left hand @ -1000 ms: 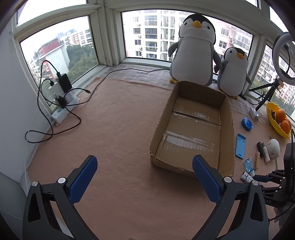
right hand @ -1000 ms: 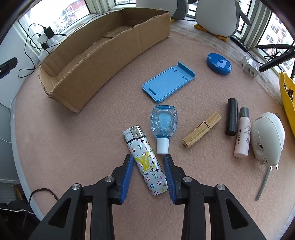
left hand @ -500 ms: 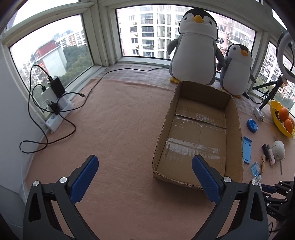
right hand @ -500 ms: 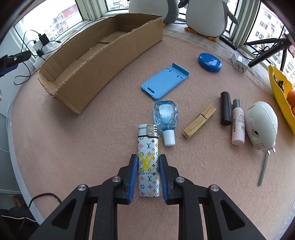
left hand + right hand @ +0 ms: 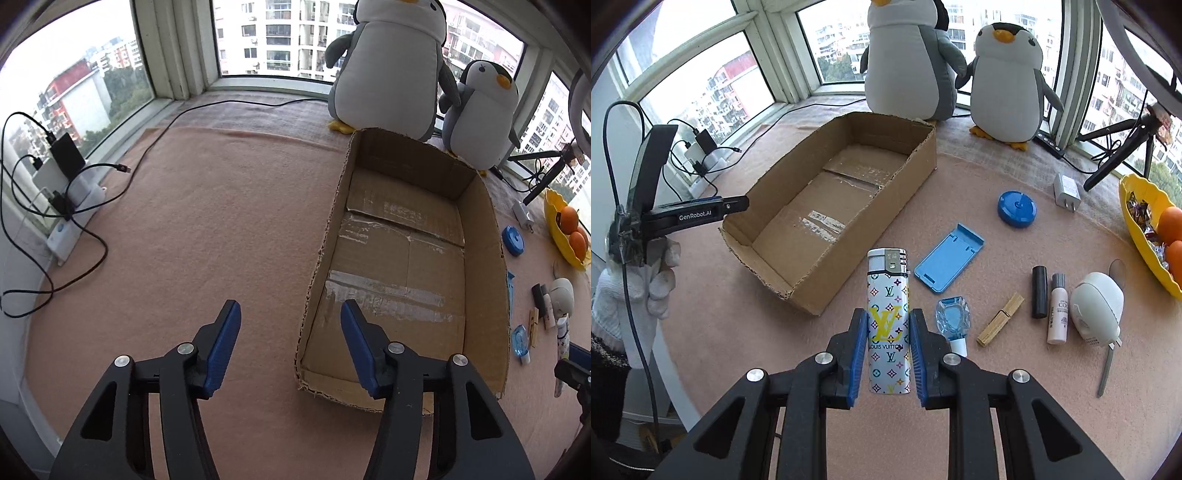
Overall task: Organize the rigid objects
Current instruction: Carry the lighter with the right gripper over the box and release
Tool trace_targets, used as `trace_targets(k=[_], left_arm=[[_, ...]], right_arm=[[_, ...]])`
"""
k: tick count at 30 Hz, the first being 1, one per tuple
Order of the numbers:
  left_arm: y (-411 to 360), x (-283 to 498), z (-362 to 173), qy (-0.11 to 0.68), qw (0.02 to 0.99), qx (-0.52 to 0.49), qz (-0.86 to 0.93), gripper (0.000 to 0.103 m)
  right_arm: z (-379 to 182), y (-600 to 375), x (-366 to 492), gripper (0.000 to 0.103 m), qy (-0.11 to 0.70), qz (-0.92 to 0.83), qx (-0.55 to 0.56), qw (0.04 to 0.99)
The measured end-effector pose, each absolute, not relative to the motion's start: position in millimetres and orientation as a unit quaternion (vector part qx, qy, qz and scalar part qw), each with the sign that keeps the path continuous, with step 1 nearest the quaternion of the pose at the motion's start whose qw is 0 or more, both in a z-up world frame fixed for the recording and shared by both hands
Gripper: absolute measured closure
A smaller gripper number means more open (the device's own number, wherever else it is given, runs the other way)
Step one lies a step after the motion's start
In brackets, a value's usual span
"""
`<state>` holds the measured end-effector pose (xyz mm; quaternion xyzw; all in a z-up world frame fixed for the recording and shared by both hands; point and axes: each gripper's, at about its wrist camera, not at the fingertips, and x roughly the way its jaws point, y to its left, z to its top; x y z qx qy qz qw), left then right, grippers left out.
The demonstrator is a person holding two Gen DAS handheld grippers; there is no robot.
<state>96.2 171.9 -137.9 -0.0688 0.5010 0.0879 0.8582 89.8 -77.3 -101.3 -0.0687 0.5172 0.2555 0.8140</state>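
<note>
My right gripper (image 5: 888, 325) is shut on a white patterned lighter (image 5: 888, 306) and holds it above the mat, just right of the near corner of the empty cardboard box (image 5: 827, 266). My left gripper (image 5: 290, 332) is open and empty, hovering over the mat by the box's near left corner (image 5: 306, 373). On the mat right of the box lie a blue phone stand (image 5: 949, 258), a clear blue bottle (image 5: 953, 319), a wooden clothespin (image 5: 1000, 324), a black tube (image 5: 1039, 291), a pink tube (image 5: 1058, 314) and a blue round lid (image 5: 1017, 208).
Two plush penguins (image 5: 912, 55) stand behind the box by the window. A white egg-shaped device (image 5: 1097, 306), a white charger plug (image 5: 1066, 192) and a yellow fruit bowl (image 5: 1145, 229) are at the right. A power strip with cables (image 5: 62, 206) lies at the left edge.
My right gripper closed on the lighter and lifted it off the mat, tilting up to face the box. My left gripper narrowed somewhat and moved closer to the box.
</note>
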Motion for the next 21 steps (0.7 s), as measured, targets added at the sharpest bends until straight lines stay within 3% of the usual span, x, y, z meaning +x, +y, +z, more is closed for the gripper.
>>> trace_targets(k=[12,21], left_arm=[[166.7,110.8,-155.8,0.516,0.852,-0.067,0.053,0.087],[172.1,113.4,-160.9,0.517,0.852,-0.068,0.049,0.093]], right_arm=[[-97.0,-0.3,118.2,0.083,0.497,0.281,-0.089,0.816],[-115.8,33.5,134.0,0.083,0.512,0.278,-0.098,0.807]])
